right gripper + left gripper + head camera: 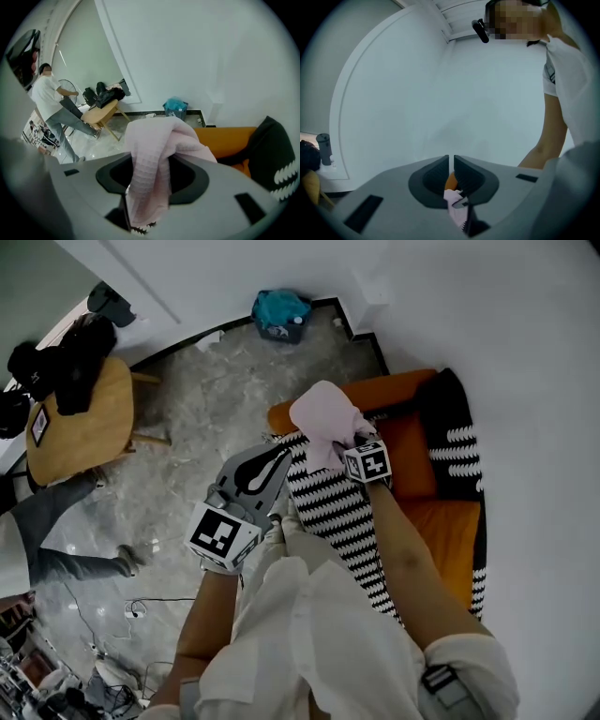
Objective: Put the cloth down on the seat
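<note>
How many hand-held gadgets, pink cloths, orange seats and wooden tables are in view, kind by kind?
Grippers: 2, left gripper and right gripper
Pink cloth: 1
Orange seat: 1
Wooden table: 1
Total: 5

Pink cloth [150, 164] waffle-textured; floor [234, 381] glossy marble.

Grey left hand-held gripper [284, 457], black-and-white marker cube [223, 535], seemingly white short-sleeved shirt [567, 93]

A round wooden worktop [80, 427] stands across the marble floor [216, 399], with black bags [70, 362] heaped on its far edge. A teal bag [279, 313] sits by the wall (right against the skirting). A person [56, 563] in grey trousers stands near the worktop.
</note>
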Motion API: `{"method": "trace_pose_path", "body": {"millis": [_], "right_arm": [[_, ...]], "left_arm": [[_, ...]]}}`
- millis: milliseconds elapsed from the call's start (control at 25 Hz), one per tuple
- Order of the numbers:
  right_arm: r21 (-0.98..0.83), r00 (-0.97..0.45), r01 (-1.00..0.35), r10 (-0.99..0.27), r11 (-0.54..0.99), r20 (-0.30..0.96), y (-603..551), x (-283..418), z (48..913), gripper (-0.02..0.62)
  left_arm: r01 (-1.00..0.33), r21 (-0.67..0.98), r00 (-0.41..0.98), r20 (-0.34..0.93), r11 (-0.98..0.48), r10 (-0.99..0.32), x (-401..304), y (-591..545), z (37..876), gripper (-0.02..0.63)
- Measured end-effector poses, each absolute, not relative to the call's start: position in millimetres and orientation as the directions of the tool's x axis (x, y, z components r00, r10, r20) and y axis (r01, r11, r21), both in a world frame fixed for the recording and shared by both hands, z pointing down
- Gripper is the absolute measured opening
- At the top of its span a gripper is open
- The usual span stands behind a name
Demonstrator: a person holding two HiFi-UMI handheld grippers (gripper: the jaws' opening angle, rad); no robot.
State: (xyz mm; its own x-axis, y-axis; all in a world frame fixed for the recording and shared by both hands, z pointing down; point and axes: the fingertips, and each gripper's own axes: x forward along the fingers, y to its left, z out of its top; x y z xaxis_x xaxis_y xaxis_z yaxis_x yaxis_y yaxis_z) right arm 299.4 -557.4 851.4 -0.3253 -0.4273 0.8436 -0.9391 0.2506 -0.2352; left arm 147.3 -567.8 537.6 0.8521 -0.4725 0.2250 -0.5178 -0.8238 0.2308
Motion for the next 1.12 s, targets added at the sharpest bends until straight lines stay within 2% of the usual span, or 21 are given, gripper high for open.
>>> {"method": "trace_pose_path", "body": {"millis": [280,520,680,880,1120], "right_arm": [[-0.232,-0.288,-0.955,-0.390,0.187,0.874,-537.3,309.8,862.2,0.222],[-0.230,-0.273,-0.962,-0.495,0.147,0.825,-544.1,314.9,830.3,0.222],[-0.233,-0.265,-0.964,-0.588,0.131,0.764,-551.7,317.1,795.3,0.222],[-0.265,-0.270,-0.956,-0.730,0.125,0.627,-560.4,311.1,729.6,0.220],[-0.236,-0.271,-0.956,-0.831,0.174,0.487,-559.3,301.8,650.2,0.215]], "left_arm": [[-0.503,0.238,0.861,0.225,-0.831,-0.457,152.8,-564.3,540.1,0.044],[-0.509,0.235,0.858,0.216,-0.828,-0.466,147.6,-562.7,536.6,0.044],[-0.508,0.231,0.859,0.208,-0.830,-0.468,147.1,-559.9,533.1,0.044],[-0.506,0.228,0.860,0.202,-0.832,-0.468,140.3,-555.8,526.2,0.044],[-0.511,0.227,0.858,0.187,-0.829,-0.478,132.1,-553.6,518.7,0.044]]}}
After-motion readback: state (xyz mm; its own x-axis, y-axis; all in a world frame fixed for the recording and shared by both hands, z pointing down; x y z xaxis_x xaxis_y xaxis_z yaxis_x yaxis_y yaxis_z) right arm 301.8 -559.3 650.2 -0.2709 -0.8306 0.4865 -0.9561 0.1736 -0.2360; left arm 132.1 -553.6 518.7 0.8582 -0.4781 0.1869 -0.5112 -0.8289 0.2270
